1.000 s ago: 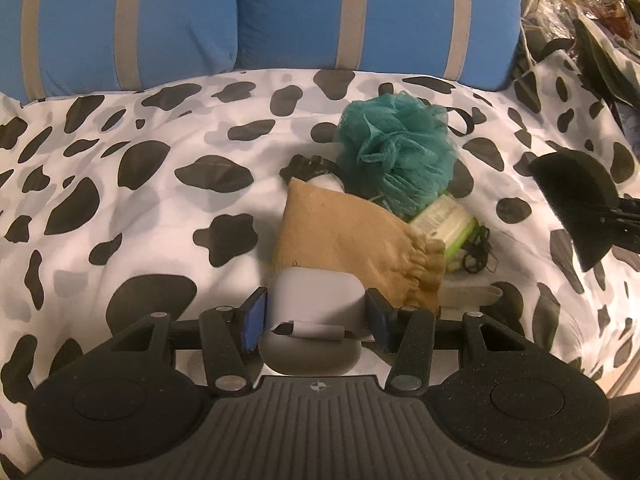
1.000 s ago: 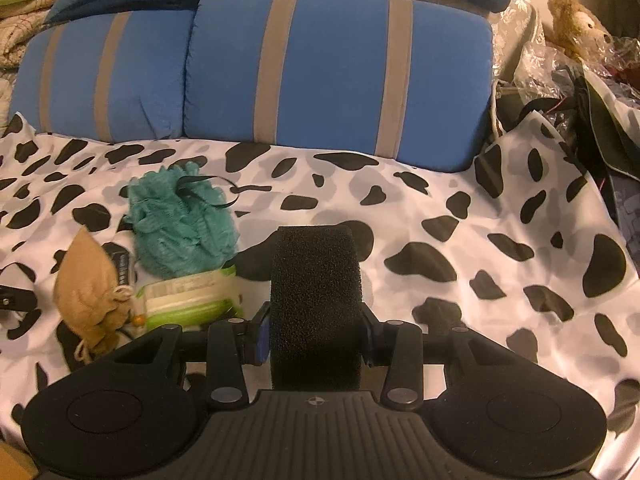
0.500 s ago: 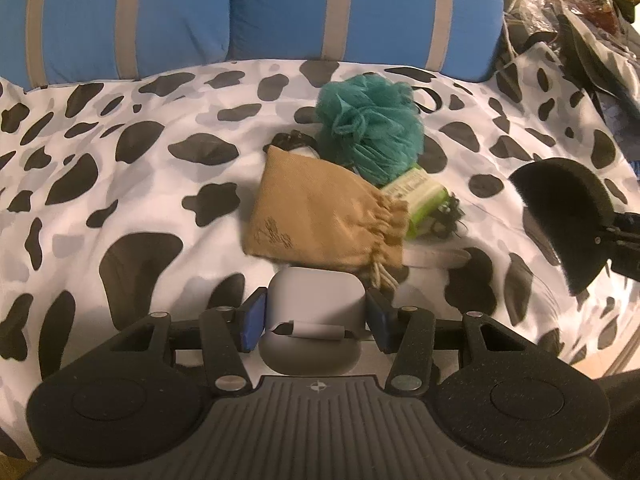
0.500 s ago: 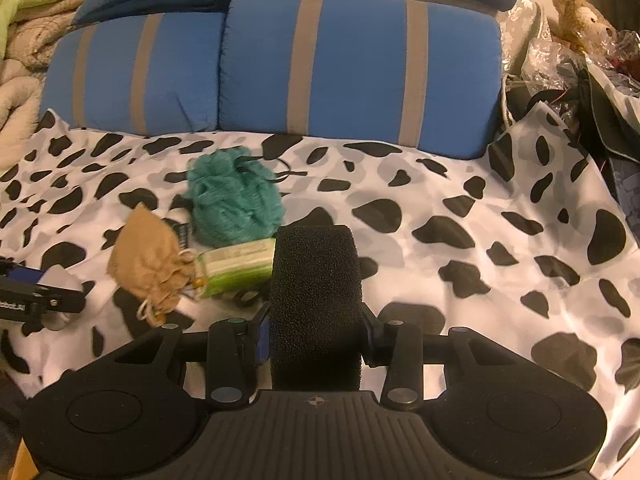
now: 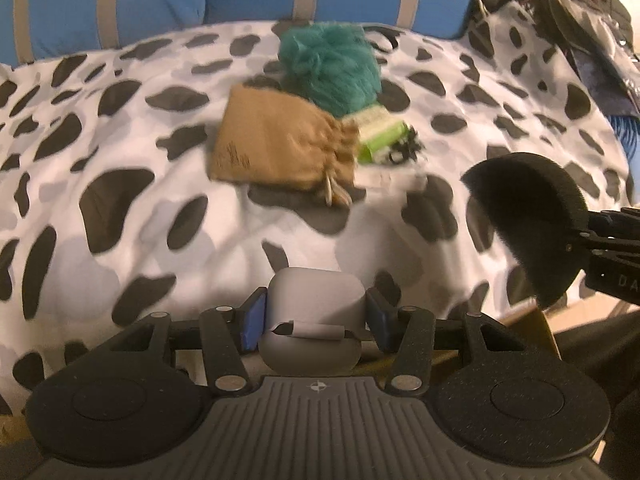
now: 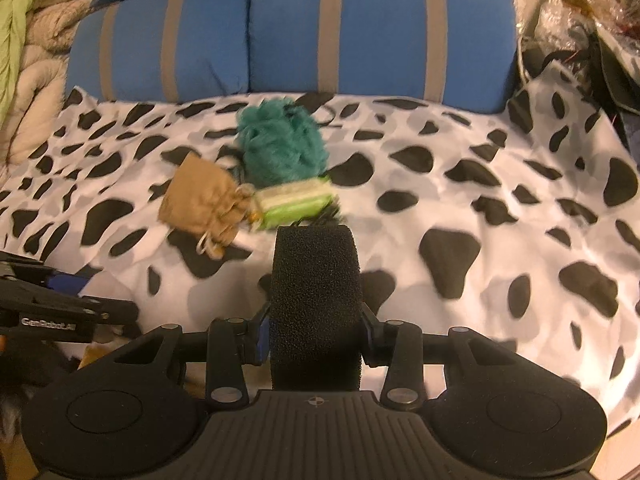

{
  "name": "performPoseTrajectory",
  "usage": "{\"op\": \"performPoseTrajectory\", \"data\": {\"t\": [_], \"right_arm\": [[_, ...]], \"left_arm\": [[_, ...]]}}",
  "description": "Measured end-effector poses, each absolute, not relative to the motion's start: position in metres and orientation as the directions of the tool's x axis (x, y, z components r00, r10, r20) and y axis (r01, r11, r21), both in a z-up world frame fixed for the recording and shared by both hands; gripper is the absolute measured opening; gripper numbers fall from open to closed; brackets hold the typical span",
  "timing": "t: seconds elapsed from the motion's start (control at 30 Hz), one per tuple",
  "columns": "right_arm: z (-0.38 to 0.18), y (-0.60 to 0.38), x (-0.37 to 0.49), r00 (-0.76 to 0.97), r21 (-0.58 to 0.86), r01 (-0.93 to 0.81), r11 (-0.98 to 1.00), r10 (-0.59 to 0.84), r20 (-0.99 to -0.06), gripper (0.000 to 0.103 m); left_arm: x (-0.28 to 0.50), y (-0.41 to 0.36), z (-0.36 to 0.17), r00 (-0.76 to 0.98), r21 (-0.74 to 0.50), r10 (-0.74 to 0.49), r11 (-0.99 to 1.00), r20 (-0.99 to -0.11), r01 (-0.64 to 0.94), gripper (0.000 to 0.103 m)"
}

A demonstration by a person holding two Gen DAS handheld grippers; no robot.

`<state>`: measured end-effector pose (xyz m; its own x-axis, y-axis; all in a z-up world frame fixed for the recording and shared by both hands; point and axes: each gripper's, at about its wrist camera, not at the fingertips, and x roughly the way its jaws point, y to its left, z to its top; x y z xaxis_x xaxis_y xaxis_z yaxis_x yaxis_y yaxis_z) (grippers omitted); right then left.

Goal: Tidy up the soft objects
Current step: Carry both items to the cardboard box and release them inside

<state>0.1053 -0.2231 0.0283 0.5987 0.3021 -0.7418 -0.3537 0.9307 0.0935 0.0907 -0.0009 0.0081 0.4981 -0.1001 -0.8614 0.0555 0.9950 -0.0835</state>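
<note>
left wrist view: the left gripper (image 5: 316,314) is clamped on a soft grey pad (image 5: 316,300), and at 3 o'clock the right gripper (image 6: 316,320) pinches a black sponge (image 6: 316,304). the brown pouch (image 5: 280,140), teal loofah (image 5: 330,66) and green sponge (image 5: 380,134) sit bunched at 12 o'clock on the spotted sheet (image 5: 120,220). the frames are blurred, so grip depth is a guess; a shallow pinch could let the springy foam squirm free, or a low pass could snag the pouch's drawstring and scatter the pile.
</note>
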Motion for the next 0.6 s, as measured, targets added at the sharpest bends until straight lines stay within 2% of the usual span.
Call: {"op": "performPoseTrajectory", "data": {"t": [0.27,0.6], "right_arm": [[0.021,-0.209,0.074,0.525,0.119,-0.375,0.920,0.316,-0.790,0.045],[-0.004,-0.203,0.053,0.371,0.116,-0.352,0.929,0.252,-0.894,0.045]], "left_arm": [[0.071,-0.004,0.000,0.440,-0.107,-0.117,0.993,-0.890,0.047,0.051],[0.056,-0.009,-0.013,0.343,-0.136,-0.137,0.990,-0.929,0.029,0.051]]}}
